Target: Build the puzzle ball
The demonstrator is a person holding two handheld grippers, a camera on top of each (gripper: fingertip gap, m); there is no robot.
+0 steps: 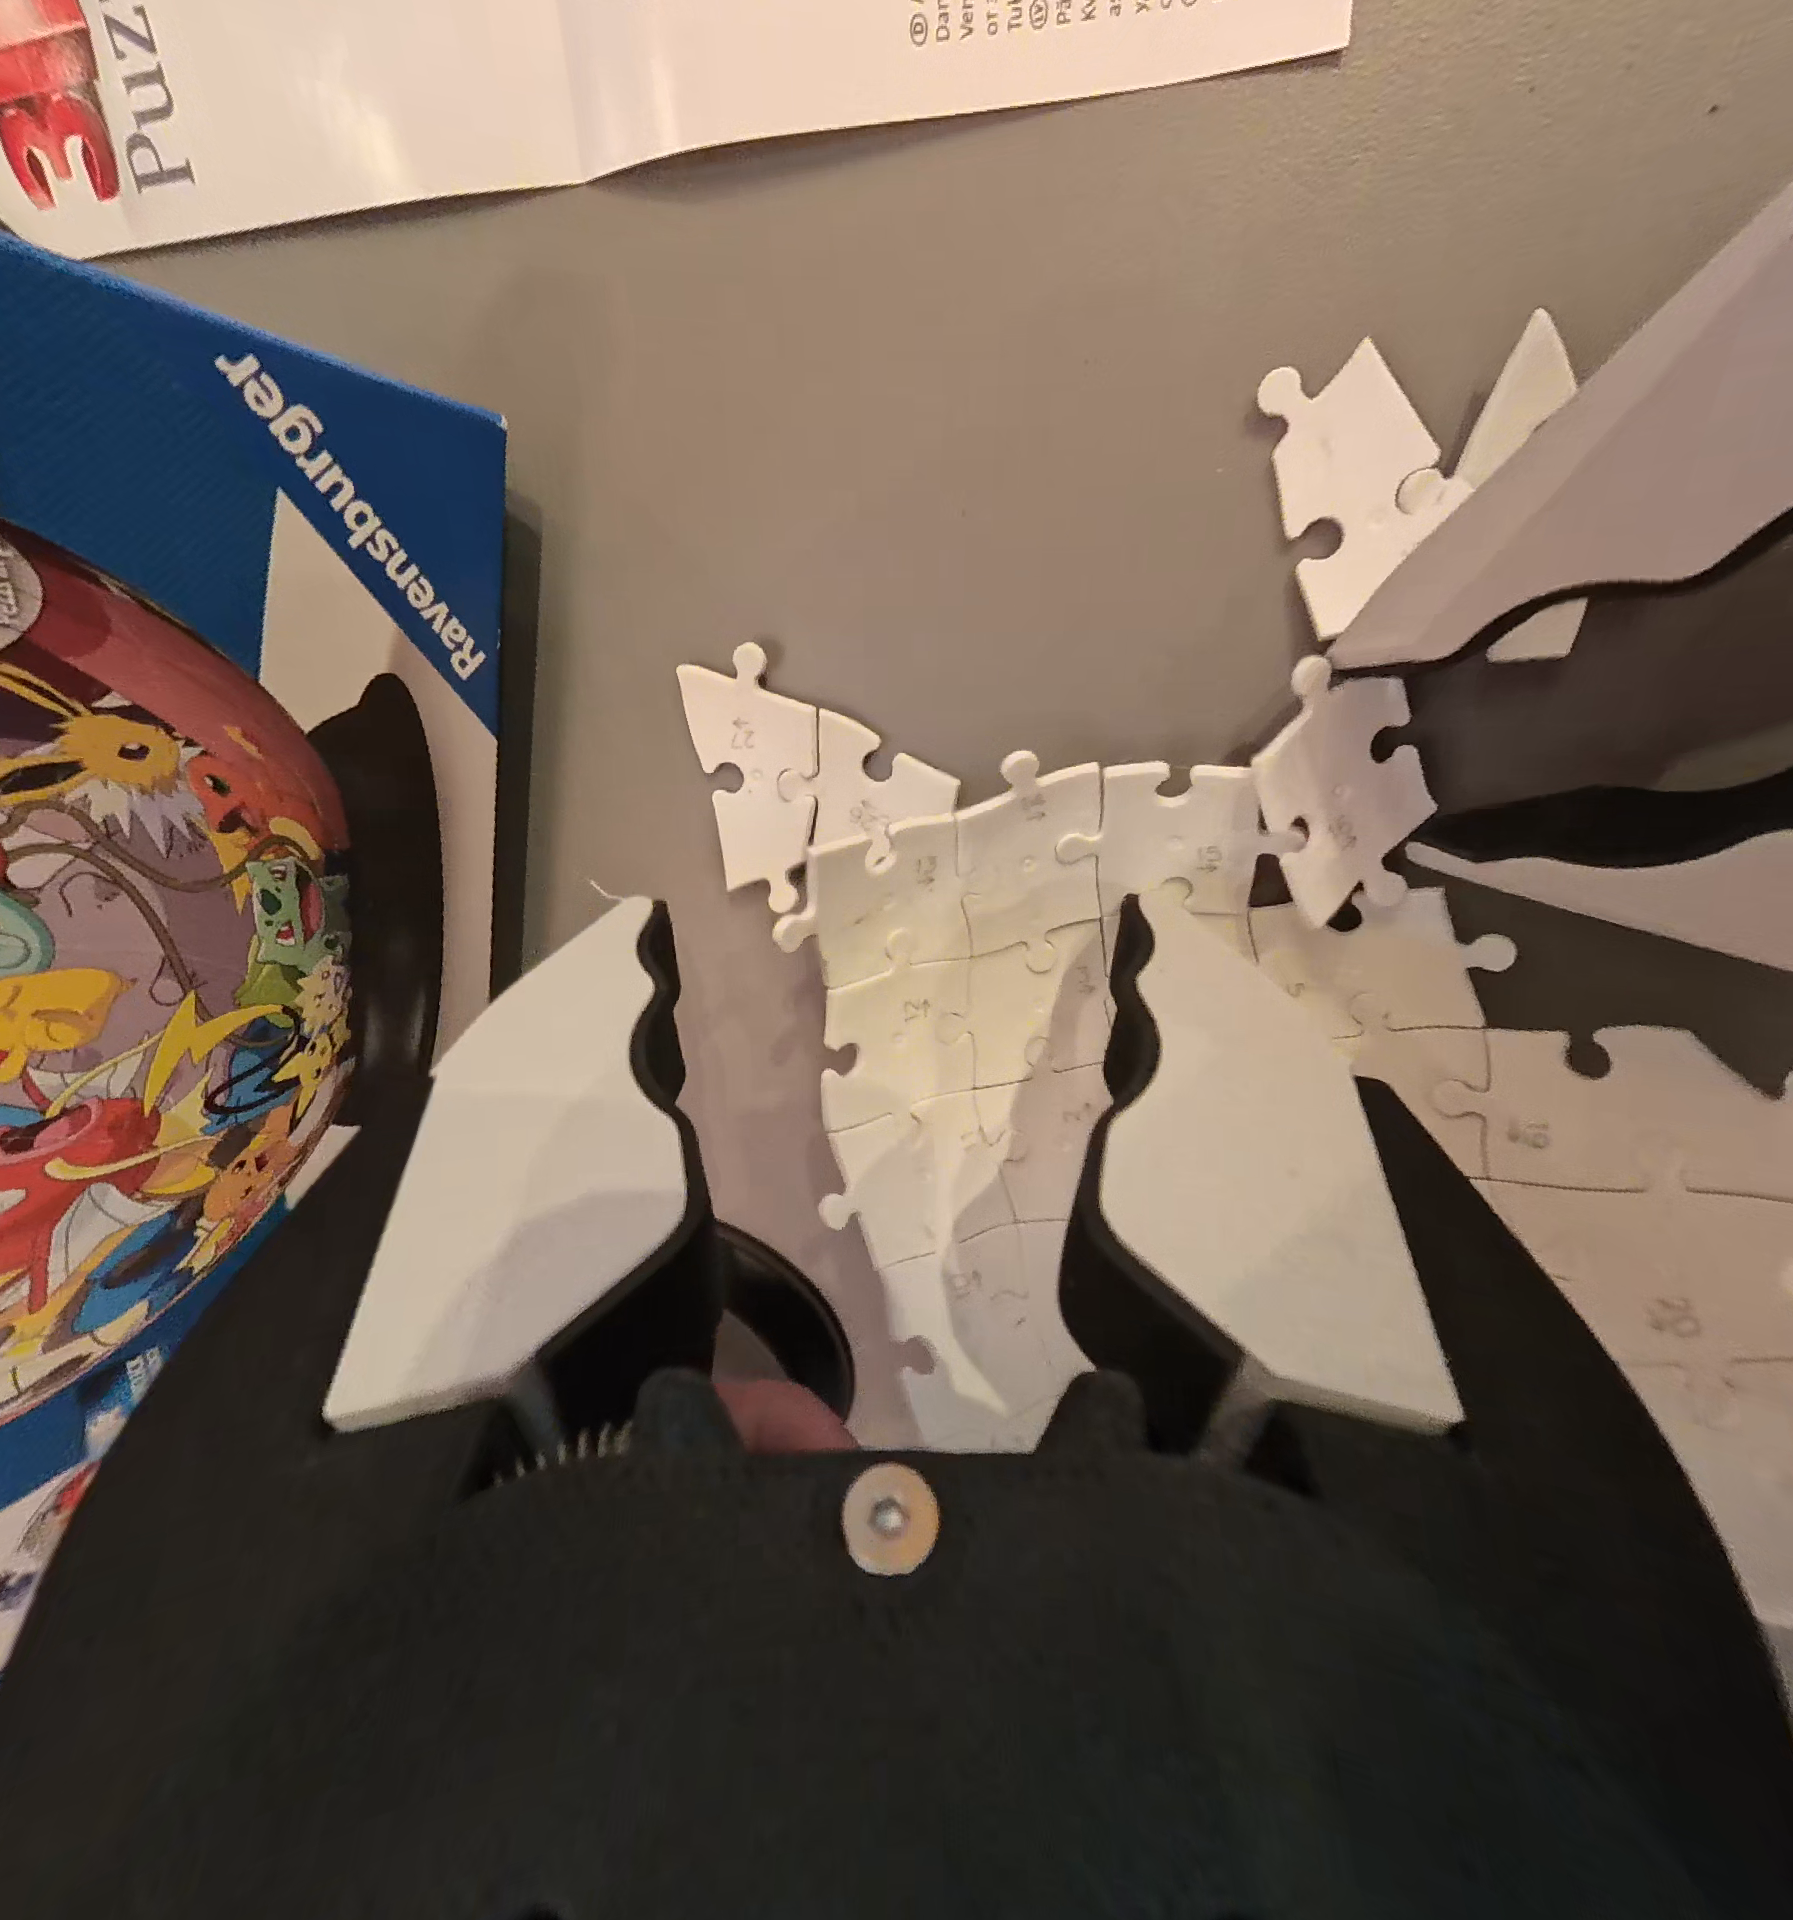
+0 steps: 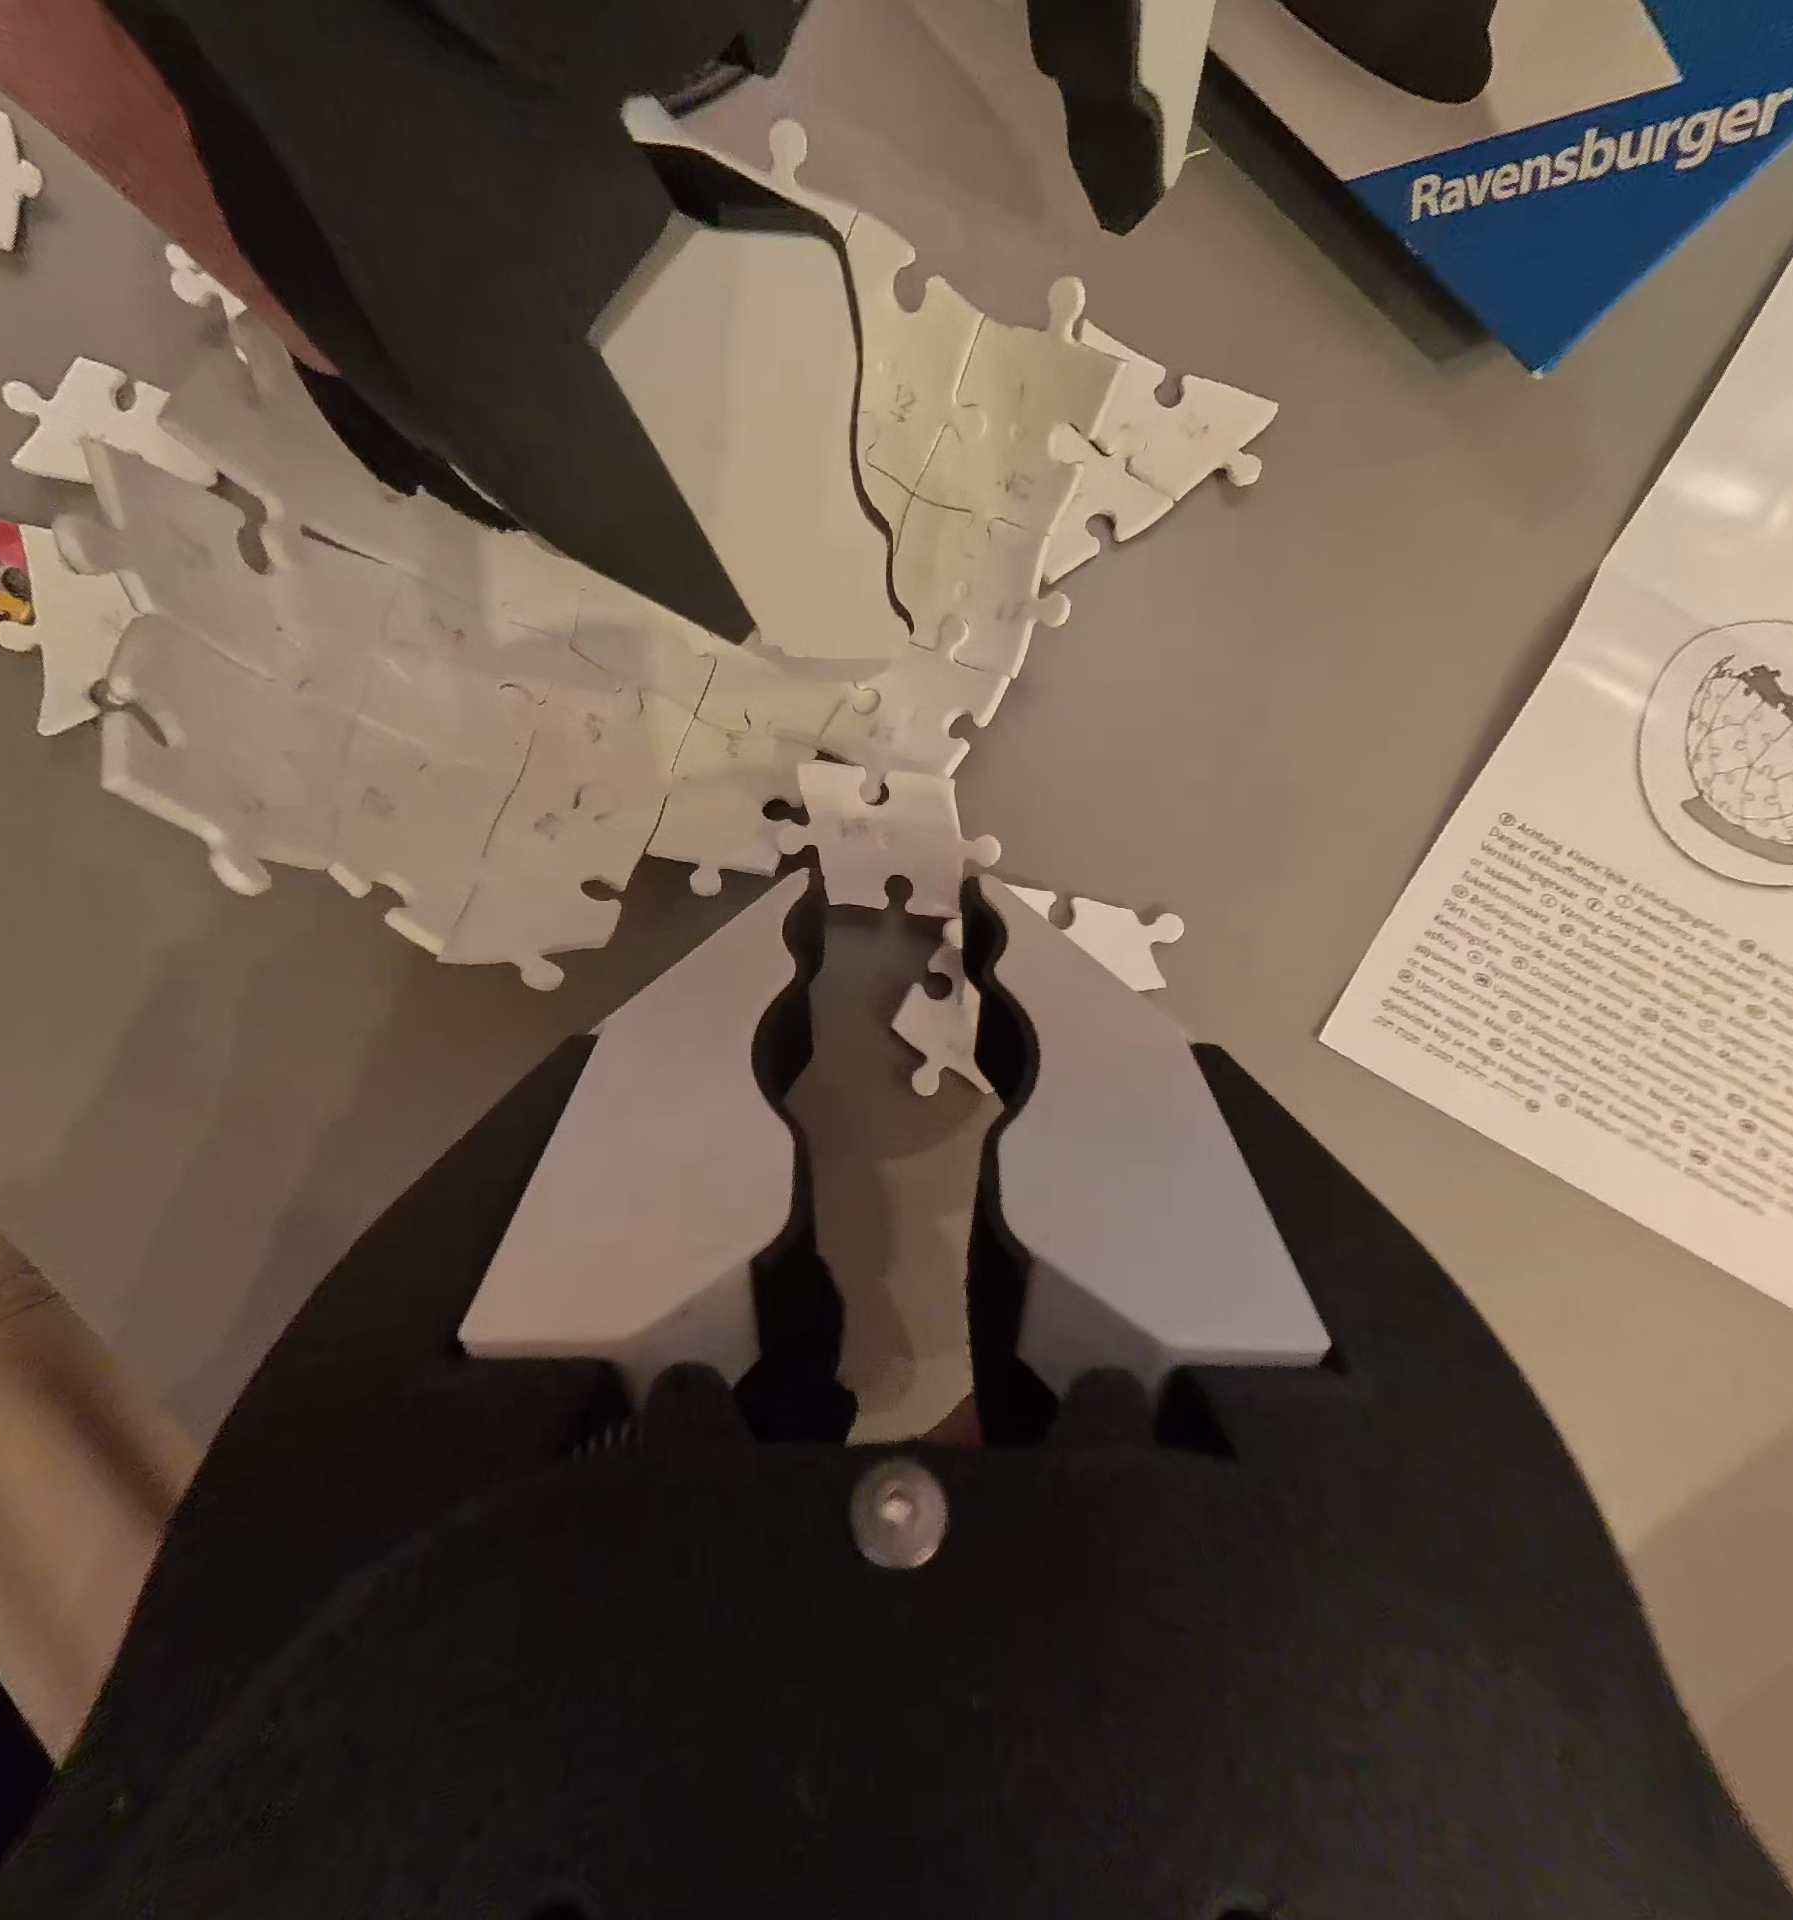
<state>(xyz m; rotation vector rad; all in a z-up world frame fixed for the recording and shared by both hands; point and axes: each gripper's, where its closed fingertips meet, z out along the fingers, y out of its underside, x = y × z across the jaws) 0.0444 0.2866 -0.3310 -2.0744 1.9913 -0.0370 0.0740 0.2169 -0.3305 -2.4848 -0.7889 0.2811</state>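
Grey surface (image 1: 975, 416), blue puzzle box (image 1: 248, 582) at my left, instruction sheet (image 2: 1650, 831) at right. Joined shell of white curved pieces (image 1: 933, 997) held up off surface — my left gripper (image 1: 892, 935) clenched on it, one finger over, one under. My right gripper (image 2: 887, 904) pinching single piece (image 2: 887, 842) at shell's edge. Step in hand: seating this piece. Next move, I judge: align tabs, press in gently — shell flexes. Loose pieces (image 1: 1349, 478) beyond.
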